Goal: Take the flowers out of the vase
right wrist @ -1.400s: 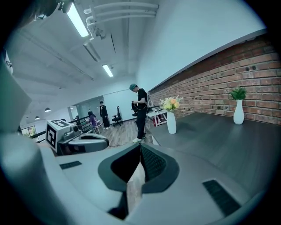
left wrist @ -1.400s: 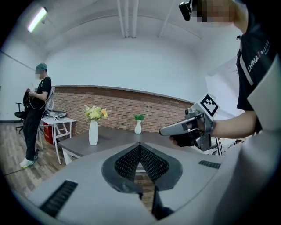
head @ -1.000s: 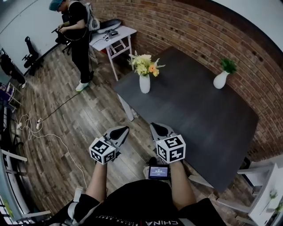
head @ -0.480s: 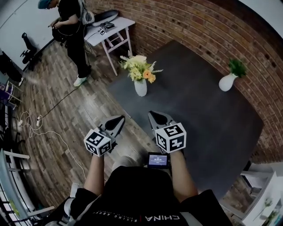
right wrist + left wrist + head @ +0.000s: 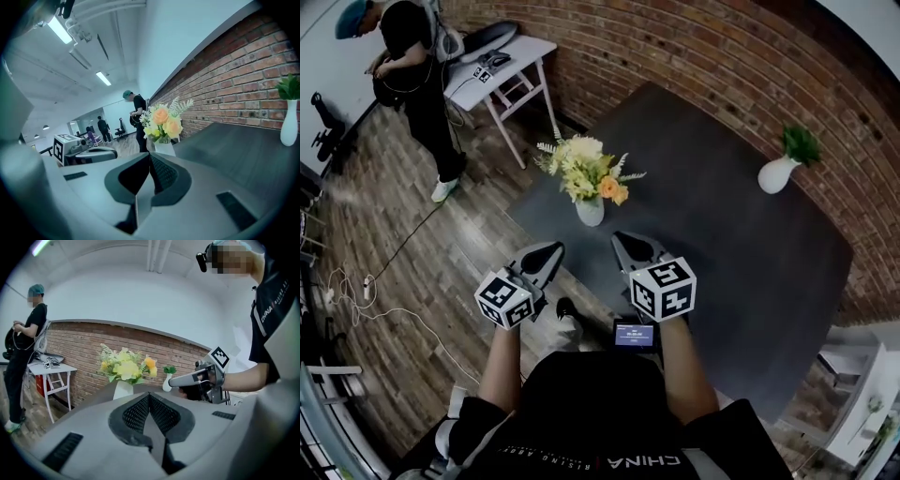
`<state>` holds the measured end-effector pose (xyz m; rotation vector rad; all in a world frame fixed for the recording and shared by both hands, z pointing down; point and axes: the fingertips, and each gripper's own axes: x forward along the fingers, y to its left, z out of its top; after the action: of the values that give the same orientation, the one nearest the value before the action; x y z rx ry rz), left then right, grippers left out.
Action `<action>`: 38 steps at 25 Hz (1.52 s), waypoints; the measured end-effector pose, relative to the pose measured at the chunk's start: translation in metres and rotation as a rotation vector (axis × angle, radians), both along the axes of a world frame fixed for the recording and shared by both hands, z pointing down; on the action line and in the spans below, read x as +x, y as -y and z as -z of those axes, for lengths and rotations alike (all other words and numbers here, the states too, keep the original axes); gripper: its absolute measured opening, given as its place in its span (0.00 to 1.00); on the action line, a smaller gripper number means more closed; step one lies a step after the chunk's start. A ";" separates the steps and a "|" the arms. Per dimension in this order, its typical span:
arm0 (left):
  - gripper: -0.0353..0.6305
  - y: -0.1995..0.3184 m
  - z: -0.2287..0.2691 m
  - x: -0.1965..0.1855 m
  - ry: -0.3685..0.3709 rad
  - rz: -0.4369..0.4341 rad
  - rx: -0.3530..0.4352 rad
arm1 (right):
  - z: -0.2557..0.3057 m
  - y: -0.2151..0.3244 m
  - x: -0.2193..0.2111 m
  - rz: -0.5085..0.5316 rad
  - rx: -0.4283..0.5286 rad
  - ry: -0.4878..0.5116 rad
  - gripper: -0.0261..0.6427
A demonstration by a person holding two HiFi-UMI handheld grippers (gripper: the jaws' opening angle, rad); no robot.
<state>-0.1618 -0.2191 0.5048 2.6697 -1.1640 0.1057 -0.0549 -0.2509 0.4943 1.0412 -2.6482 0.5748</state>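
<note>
A bunch of yellow, white and orange flowers [image 5: 586, 173] stands in a small white vase [image 5: 590, 211] near the corner of the dark table [image 5: 712, 234]. Both gripper views show the same flowers [image 5: 124, 365] [image 5: 161, 123] ahead, with the white vase [image 5: 123, 390] below them. My left gripper [image 5: 551, 253] hangs short of the table's edge, shut and empty. My right gripper [image 5: 625, 244] is just over the table's near edge, right of the vase, shut and empty. Neither touches the flowers.
A second white vase [image 5: 773, 173] with a green plant [image 5: 800, 143] stands at the table's far side by the brick wall [image 5: 694, 56]. A person [image 5: 408, 66] stands beside a small white table [image 5: 492, 70] at the upper left. Cables [image 5: 356, 281] lie on the wooden floor.
The vase with flowers has drawn nearer and lower in the head view. Both grippers have come forward together toward the table, still shut.
</note>
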 end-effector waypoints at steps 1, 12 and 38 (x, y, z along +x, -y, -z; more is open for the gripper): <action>0.06 0.011 0.000 -0.006 -0.009 -0.013 -0.001 | 0.003 0.009 -0.007 -0.007 0.003 0.011 0.05; 0.06 0.095 -0.022 -0.033 0.049 -0.170 -0.049 | -0.007 0.062 -0.033 -0.118 -0.017 -0.053 0.05; 0.61 0.152 -0.063 0.022 0.111 -0.127 -0.088 | -0.016 0.090 -0.021 0.112 -0.047 0.005 0.41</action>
<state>-0.1403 -0.3713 0.5674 2.6874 -0.9939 0.3224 -0.0761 -0.3408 0.5107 0.8737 -2.6628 0.6130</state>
